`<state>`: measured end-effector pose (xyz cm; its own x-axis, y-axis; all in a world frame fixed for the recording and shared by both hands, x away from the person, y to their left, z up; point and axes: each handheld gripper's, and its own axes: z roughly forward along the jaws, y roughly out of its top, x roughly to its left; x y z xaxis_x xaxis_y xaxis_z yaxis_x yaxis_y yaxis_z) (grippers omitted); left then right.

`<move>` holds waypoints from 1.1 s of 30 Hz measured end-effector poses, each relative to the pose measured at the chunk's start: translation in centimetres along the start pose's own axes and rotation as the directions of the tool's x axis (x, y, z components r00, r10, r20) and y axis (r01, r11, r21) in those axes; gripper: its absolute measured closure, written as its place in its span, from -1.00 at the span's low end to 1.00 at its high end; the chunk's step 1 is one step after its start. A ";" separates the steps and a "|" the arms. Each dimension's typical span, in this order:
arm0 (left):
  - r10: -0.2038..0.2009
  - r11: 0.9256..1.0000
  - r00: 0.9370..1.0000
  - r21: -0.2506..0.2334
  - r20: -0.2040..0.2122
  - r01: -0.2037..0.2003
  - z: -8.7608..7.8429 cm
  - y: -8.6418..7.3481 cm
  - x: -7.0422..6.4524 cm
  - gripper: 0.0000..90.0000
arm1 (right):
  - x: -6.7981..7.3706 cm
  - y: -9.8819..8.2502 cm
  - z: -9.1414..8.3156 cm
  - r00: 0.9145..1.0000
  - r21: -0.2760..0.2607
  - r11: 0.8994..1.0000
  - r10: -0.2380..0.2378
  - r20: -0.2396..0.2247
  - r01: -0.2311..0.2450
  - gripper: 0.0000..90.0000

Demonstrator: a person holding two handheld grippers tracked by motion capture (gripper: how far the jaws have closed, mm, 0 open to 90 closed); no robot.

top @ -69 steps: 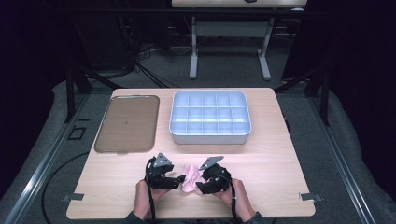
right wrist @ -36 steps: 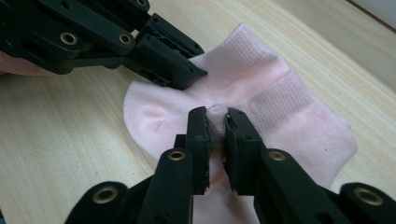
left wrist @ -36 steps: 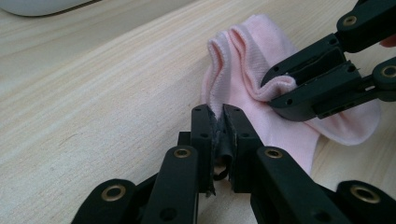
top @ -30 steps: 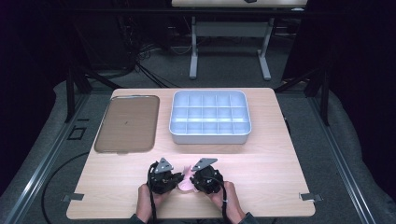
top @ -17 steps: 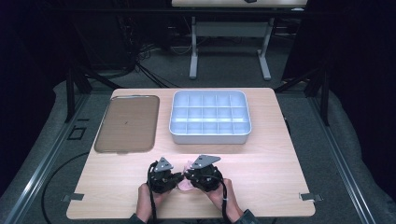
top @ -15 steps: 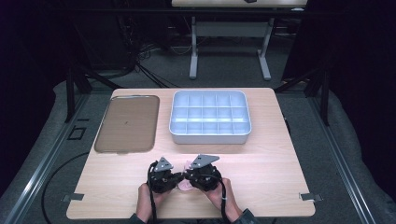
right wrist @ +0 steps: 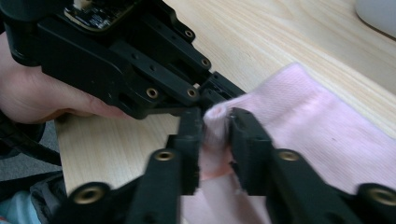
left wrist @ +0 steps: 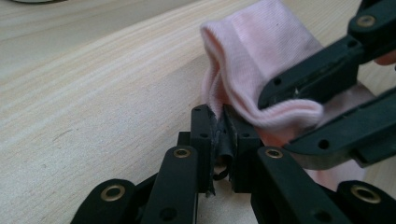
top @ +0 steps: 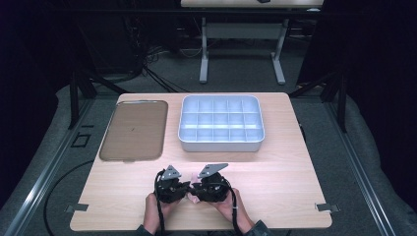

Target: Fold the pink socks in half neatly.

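Note:
A small pink knitted cloth (left wrist: 261,60) lies on the wooden table (top: 275,172) near its front edge. My left gripper (left wrist: 218,122) is shut on a fold at the cloth's edge. My right gripper (right wrist: 215,125) is shut on a bunched part of the same pink cloth (right wrist: 308,140), right beside the left one. In the high view the left gripper (top: 178,189) and the right gripper (top: 197,189) meet tip to tip, with only a sliver of pink cloth (top: 193,197) showing between them. A hand holds each gripper from below.
A white tray with several compartments (top: 221,123) stands at the back middle of the table. A flat brown tray (top: 134,130) lies to its left. Bare wood stretches to the right of the grippers. Another table's legs (top: 241,49) stand on the floor behind.
The right gripper has moved left toward the left gripper, so the two now touch and the pink cloth between them is bunched and mostly covered. The left gripper has barely moved.

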<state>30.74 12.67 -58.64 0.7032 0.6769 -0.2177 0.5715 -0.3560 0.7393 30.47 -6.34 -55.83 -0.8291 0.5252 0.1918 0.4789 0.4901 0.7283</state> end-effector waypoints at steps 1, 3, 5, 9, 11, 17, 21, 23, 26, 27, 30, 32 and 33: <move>0.000 1.000 1.000 0.001 0.002 0.000 0.0 0.0 0.0 0.85 | -0.1 -0.1 -0.2 1.000 0.001 1.000 0.002 -0.010 -0.002 0.46; -0.001 1.000 1.000 0.000 0.001 0.001 0.0 0.0 0.0 0.85 | 0.0 -0.1 -0.8 1.000 -0.007 1.000 -0.004 -0.020 0.003 0.36; -0.002 1.000 1.000 -0.002 0.000 0.002 0.0 0.0 0.0 0.85 | -0.2 -0.3 -2.0 0.999 -0.024 1.000 -0.009 -0.031 0.009 0.27; 0.005 1.000 1.000 0.000 -0.001 -0.005 0.0 0.0 0.0 0.85 | -1.4 -0.8 -4.7 0.999 -0.065 0.997 0.032 0.021 -0.031 0.23; 0.003 1.000 1.000 0.001 0.000 -0.003 0.0 0.0 0.0 0.85 | -2.4 -1.3 -5.7 0.995 -0.079 0.994 0.081 0.063 -0.076 0.24; -0.003 1.000 1.000 0.000 0.001 0.003 0.0 0.0 0.0 0.85 | -4.0 -2.6 -5.4 0.978 -0.012 0.990 0.142 0.156 -0.142 0.44; -0.004 1.000 1.000 0.000 0.002 0.004 0.0 0.0 0.0 0.85 | -3.8 -3.0 -3.4 0.981 0.023 0.991 0.129 0.143 -0.133 0.66; -0.005 1.000 1.000 0.000 0.003 0.005 0.0 0.0 0.0 0.84 | -3.7 -2.9 -3.3 0.983 0.031 0.992 0.118 0.143 -0.124 0.68; -0.005 1.000 1.000 -0.002 0.006 0.005 0.0 0.0 0.1 0.84 | -3.3 -2.7 -2.9 0.985 0.026 0.993 0.109 0.134 -0.114 0.77; -0.006 1.000 1.000 0.000 0.004 0.006 0.0 0.0 0.1 0.85 | -3.1 -2.6 -2.7 0.986 0.031 0.994 0.102 0.134 -0.107 0.78; -0.007 1.000 1.000 -0.003 0.008 0.007 0.0 0.0 0.1 0.84 | -2.9 -2.4 -2.1 0.988 0.054 0.994 0.088 0.124 -0.095 0.82; -0.006 1.000 1.000 -0.002 0.008 0.006 0.0 0.0 0.1 0.84 | -2.8 -2.4 -1.7 0.990 0.053 0.995 0.083 0.116 -0.089 0.84; -0.006 1.000 1.000 -0.003 0.009 0.006 0.0 0.0 0.1 0.85 | -2.7 -2.3 -1.3 0.991 0.061 0.995 0.078 0.105 -0.085 0.86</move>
<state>30.83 12.73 -58.71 0.7036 0.6730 -0.2281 0.5748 -0.3502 0.7396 31.23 -9.80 -57.19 -0.7544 0.6319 0.1779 0.5641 0.4853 0.6681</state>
